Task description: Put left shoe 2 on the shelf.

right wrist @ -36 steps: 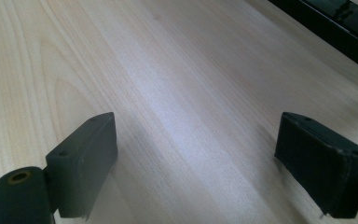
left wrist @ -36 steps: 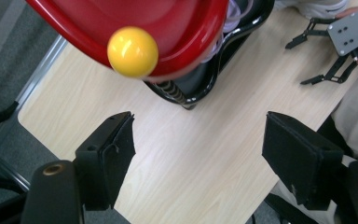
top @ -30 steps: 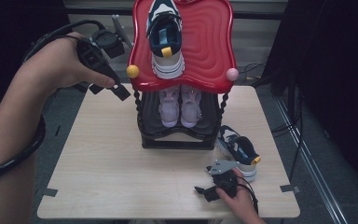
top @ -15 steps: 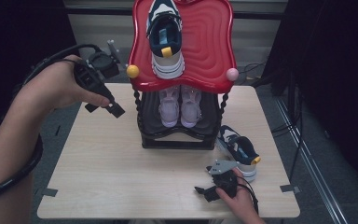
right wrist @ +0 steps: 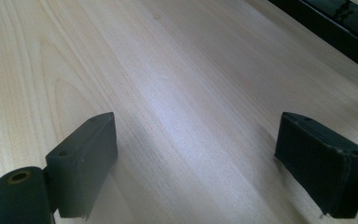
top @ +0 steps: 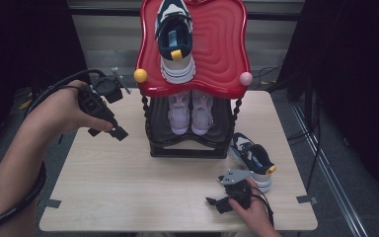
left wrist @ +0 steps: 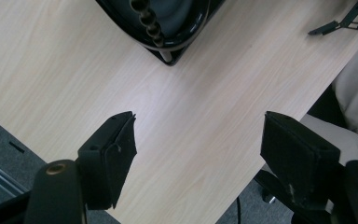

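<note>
A shoe rack with a red top shelf (top: 222,44) and a black lower shelf (top: 187,143) stands at the back middle of the wooden table (top: 128,182). One navy and white shoe (top: 175,39) lies on the red shelf. A pale pink pair (top: 190,111) sits on the lower shelf. A matching navy and white shoe (top: 251,158) rests on the table to the right of the rack. My left gripper (top: 114,131) (left wrist: 198,135) hovers open and holds nothing, left of the rack. My right gripper (top: 217,203) (right wrist: 196,140) lies low near the front edge, open, just in front of the loose shoe.
The rack's black base corner (left wrist: 168,51) shows at the top of the left gripper view. Cables (top: 286,79) run over the grey floor behind and right of the table. Tape marks (top: 307,199) sit at the table's front corners.
My left gripper has drawn away from the rack's left post, moving left and toward the front of the table. The right gripper and the shoes have stayed put.
</note>
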A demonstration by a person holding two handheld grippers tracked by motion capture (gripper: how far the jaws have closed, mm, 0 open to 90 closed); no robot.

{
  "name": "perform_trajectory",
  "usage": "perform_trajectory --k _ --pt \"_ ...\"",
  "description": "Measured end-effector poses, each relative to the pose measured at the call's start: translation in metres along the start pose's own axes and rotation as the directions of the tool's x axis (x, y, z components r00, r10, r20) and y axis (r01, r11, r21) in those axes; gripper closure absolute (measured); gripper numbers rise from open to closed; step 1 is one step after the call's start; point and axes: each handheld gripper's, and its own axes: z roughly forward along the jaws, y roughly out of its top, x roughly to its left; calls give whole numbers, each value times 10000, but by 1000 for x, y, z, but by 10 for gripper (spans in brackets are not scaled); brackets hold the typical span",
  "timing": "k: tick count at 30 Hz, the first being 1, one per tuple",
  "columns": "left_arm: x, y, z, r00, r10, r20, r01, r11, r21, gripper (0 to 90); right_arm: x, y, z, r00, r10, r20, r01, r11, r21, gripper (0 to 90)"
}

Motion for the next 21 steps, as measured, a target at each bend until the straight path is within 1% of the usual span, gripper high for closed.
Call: perform_trajectory --k 2,4,7,10,11,15,17,19,21 --pt "-1 -2 5 10000 -41 -14 41 10000 -46 259 0 0 0 10000 1 -5 -1 10000 3 122" --pt "-2 -5 11 9999 32 107 -32 10000 -24 259 0 0 0 10000 4 -6 -4 10000 2 122" --pt "-2 -8 18 9999 16 164 -16 10000 19 259 0 0 0 10000 1 1 -1 10000 18 122" --pt "-3 -12 28 10000 -22 52 21 9999 110 261 0 0 0 10000 7 -26 -7 10000 -5 122" --pt "-4 -13 31 10000 66 -9 -65 9998 163 262 0 0 0 10000 -1 7 1 10000 16 122" --pt "-3 -19 41 9999 25 157 -27 9998 181 263 0 0 0 10000 -3 14 3 10000 -21 122" --pt "-3 -21 46 9998 13 211 -15 10000 90 264 0 0 0 10000 0 5 0 10000 -27 122" --pt "-3 -23 51 9996 98 262 -100 9999 99 265 0 0 0 10000 0 15 0 10000 -20 122" --pt "-5 -25 57 9993 51 358 -54 9999 87 265 0 0 0 10000 0 13 0 10000 -20 122"
